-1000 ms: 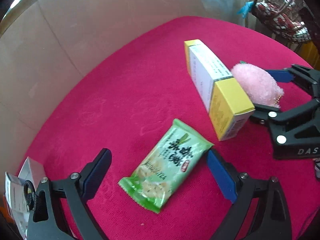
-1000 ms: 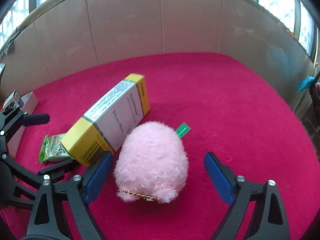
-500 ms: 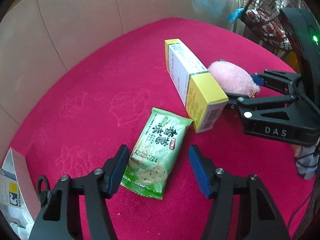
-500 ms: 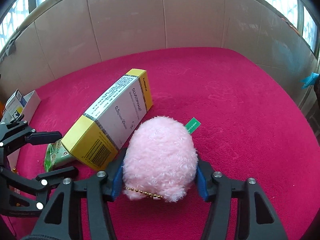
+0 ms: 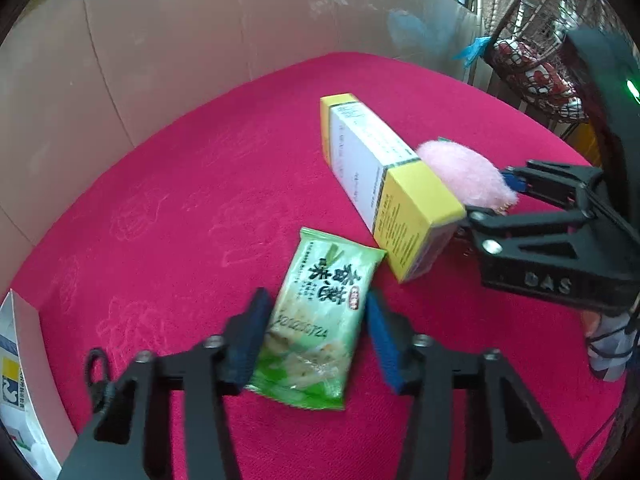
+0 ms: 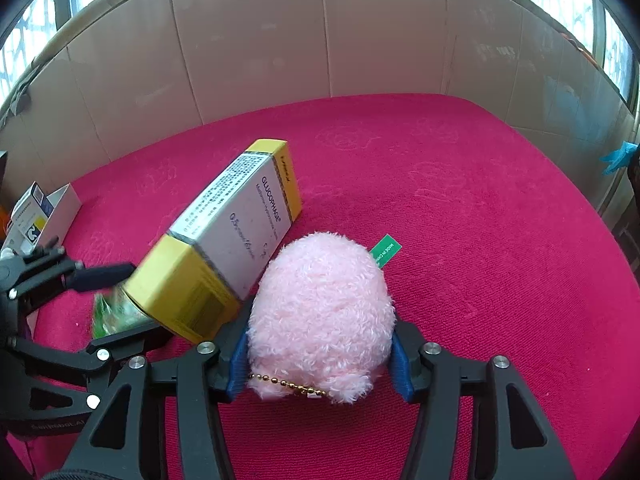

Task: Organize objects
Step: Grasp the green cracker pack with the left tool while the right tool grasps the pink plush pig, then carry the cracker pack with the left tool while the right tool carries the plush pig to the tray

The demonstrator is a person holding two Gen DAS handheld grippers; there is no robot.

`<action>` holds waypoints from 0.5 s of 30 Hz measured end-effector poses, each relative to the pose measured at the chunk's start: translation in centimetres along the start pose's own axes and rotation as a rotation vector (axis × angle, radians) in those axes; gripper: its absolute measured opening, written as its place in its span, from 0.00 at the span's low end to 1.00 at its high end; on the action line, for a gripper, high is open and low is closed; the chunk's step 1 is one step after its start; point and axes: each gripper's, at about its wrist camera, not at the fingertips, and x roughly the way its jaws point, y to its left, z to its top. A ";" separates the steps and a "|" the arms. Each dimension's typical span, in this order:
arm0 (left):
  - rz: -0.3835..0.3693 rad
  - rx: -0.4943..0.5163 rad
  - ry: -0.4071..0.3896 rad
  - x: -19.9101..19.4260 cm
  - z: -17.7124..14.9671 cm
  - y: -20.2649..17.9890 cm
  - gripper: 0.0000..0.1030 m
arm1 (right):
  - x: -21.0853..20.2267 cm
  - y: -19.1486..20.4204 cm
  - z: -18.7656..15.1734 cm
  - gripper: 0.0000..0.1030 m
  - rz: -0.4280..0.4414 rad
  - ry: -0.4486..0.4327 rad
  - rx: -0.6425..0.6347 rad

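Observation:
My left gripper (image 5: 316, 336) is shut on a green snack packet (image 5: 320, 316), its blue pads pressed on both long sides. The packet's far corner touches a yellow and white medicine box (image 5: 384, 184) lying on the red cloth. My right gripper (image 6: 320, 364) is shut on a pink plush toy (image 6: 320, 308) with a gold bead chain and a green tag. The plush leans against the box (image 6: 236, 232). In the left wrist view the plush (image 5: 464, 172) and right gripper (image 5: 504, 200) sit behind the box. The packet (image 6: 116, 312) peeks out beside the box in the right wrist view.
A red cloth (image 6: 460, 208) covers the surface, ringed by a beige cardboard wall (image 6: 260, 36). A small white box with cartons (image 5: 20, 360) stands at the left edge, also in the right wrist view (image 6: 44, 212). A wire basket (image 5: 532, 52) stands beyond the wall at right.
Both grippers have closed from wide open: the left onto the green packet, the right onto the pink plush. The left gripper has moved forward over the packet.

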 end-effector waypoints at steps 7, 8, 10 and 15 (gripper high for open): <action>0.076 -0.092 -0.064 -0.9 -1.3 -1.0 0.41 | -0.6 -0.5 -0.2 0.54 -0.018 -0.020 0.046; 0.086 -0.097 -0.071 -1.3 -1.5 -1.3 0.41 | -0.8 -0.6 -0.3 0.54 -0.036 -0.032 0.055; 0.096 -0.115 -0.086 -1.9 -1.8 -1.9 0.41 | -1.3 -0.5 -0.3 0.54 -0.065 -0.059 0.061; 0.102 -0.193 -0.139 -4.4 -3.1 -3.3 0.41 | -3.2 0.3 -0.6 0.54 -0.124 -0.152 0.052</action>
